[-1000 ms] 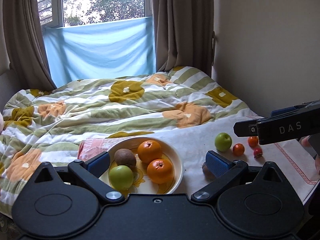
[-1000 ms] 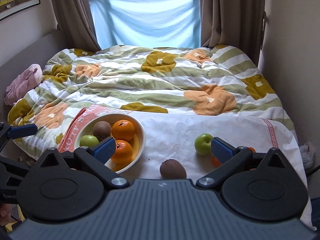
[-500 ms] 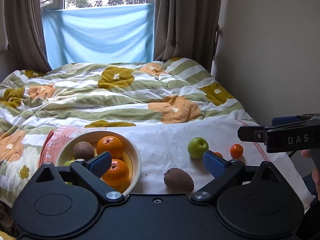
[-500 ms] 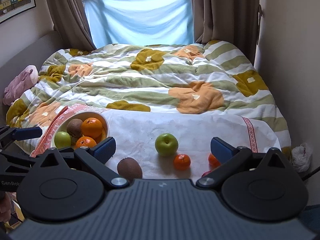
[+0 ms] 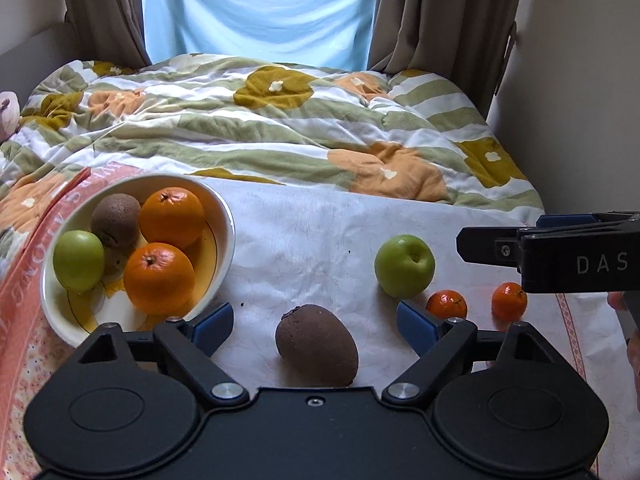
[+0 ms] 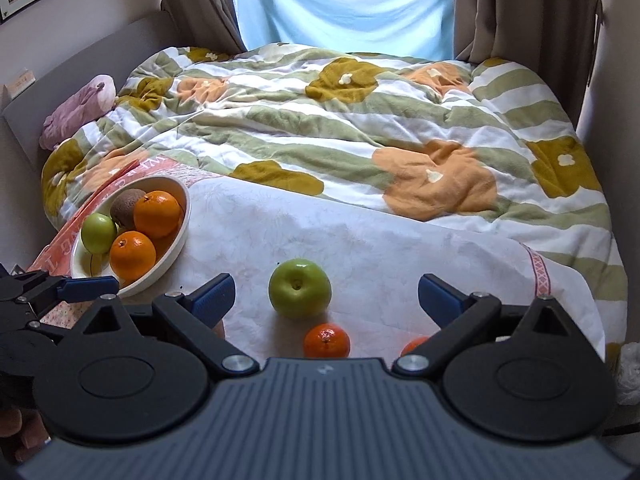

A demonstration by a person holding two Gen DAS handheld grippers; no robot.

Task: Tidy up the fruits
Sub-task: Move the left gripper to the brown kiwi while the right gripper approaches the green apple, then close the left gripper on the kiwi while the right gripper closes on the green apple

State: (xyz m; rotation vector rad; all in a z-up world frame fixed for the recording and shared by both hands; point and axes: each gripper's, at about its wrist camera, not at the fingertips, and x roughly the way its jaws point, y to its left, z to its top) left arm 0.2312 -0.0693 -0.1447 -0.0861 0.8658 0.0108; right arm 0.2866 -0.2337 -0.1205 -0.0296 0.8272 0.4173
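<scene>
Fruits half sorted: four fill the bowl (image 5: pixel 224 236) at left; kiwi (image 5: pixel 316 344), green apple (image 6: pixel 299 288) and small oranges (image 5: pixel 447 304) await, both tongs (image 5: pixel 314 320) (image 6: pixel 326 292) released.

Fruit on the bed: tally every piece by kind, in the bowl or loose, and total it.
Green apples: 2, bowl, loose
Kiwis: 2, bowl, loose
Large oranges: 2, bowl
Small mandarins: 2, loose
Total: 8
</scene>
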